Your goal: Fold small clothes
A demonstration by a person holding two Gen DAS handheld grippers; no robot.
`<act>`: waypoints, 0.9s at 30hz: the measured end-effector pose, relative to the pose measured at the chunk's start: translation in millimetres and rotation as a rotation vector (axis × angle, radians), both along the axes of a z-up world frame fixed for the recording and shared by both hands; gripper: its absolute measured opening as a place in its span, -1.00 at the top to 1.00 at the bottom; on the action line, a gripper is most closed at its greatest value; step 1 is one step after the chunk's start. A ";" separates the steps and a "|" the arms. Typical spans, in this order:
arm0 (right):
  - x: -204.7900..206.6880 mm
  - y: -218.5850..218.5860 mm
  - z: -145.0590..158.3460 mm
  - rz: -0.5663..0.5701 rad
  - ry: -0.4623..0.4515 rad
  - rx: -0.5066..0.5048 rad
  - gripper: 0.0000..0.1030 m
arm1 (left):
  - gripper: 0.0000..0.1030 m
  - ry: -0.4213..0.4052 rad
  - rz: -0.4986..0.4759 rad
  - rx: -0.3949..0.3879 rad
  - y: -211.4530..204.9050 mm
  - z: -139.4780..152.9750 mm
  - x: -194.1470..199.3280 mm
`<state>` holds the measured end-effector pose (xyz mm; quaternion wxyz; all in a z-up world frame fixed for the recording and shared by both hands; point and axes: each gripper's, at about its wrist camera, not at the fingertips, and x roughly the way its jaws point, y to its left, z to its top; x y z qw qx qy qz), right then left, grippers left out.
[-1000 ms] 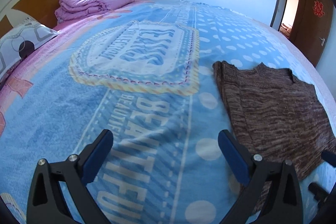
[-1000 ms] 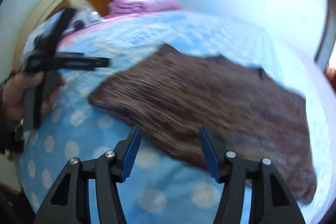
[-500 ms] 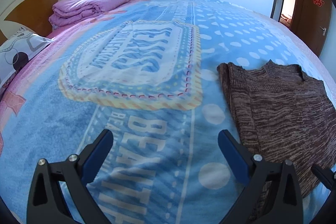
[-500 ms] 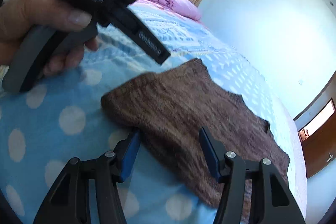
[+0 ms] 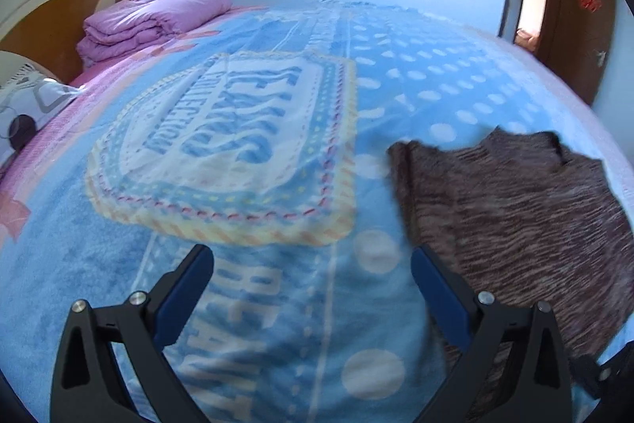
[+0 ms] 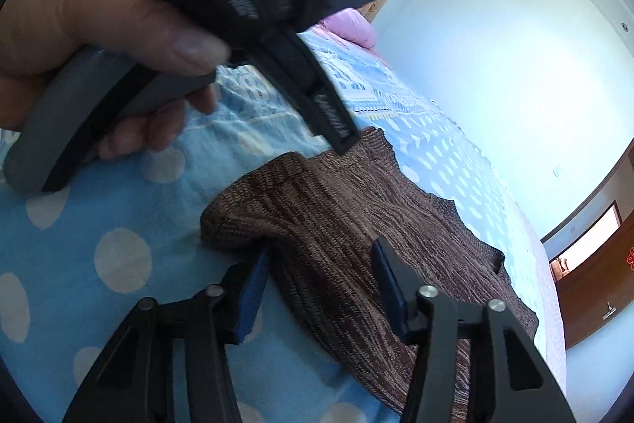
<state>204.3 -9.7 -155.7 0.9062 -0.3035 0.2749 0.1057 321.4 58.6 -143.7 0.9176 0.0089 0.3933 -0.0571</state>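
Left wrist view: I count one brown knit sweater (image 5: 515, 224), flat on the blue bedspread (image 5: 245, 129) at right of frame. My left tongs (image 5: 313, 288) stand wide, empty, over the bedspread beside the sweater's left edge. One folded purple quilt (image 5: 154, 22) and one pillow (image 5: 27, 106), upper left.

Right wrist view: one sweater (image 6: 356, 236), centre frame. My right tongs (image 6: 321, 272) are wide, straddling its near folded edge, not closed on it. One left hand (image 6: 91, 38) gripping the left tool, upper left.

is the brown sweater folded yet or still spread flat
Partly folded: the brown sweater lies flat on the blue blanket, its near-left edge doubled over into a rounded fold; no sleeves show.
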 end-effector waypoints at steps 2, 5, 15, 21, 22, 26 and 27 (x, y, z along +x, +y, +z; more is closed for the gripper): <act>0.4 0.4 -1.2 0.005 -0.001 0.000 0.18 | -0.90 0.001 -0.051 -0.124 5.9 2.7 4.1; -1.7 2.5 -2.3 0.008 -0.003 -0.007 0.24 | -0.73 0.051 -0.081 -0.284 15.2 -2.4 19.2; -9.3 12.4 -6.1 -0.001 -0.029 -0.049 0.25 | -0.60 0.107 -0.158 -0.363 -10.6 -8.6 53.5; -16.0 24.0 -8.8 -0.006 -0.044 -0.083 0.25 | -0.59 0.121 -0.186 -0.339 -25.2 -12.3 68.4; -17.7 26.2 -8.8 -0.006 -0.046 -0.085 0.25 | -0.52 0.122 -0.191 -0.337 -25.8 -12.3 69.6; -21.3 30.7 -8.2 -0.002 -0.045 -0.086 0.36 | 0.60 0.167 -0.254 -0.367 -31.9 -20.1 77.2; -21.9 31.7 -8.5 0.005 -0.042 -0.087 0.42 | 0.61 0.180 -0.251 -0.371 -31.6 -22.5 79.0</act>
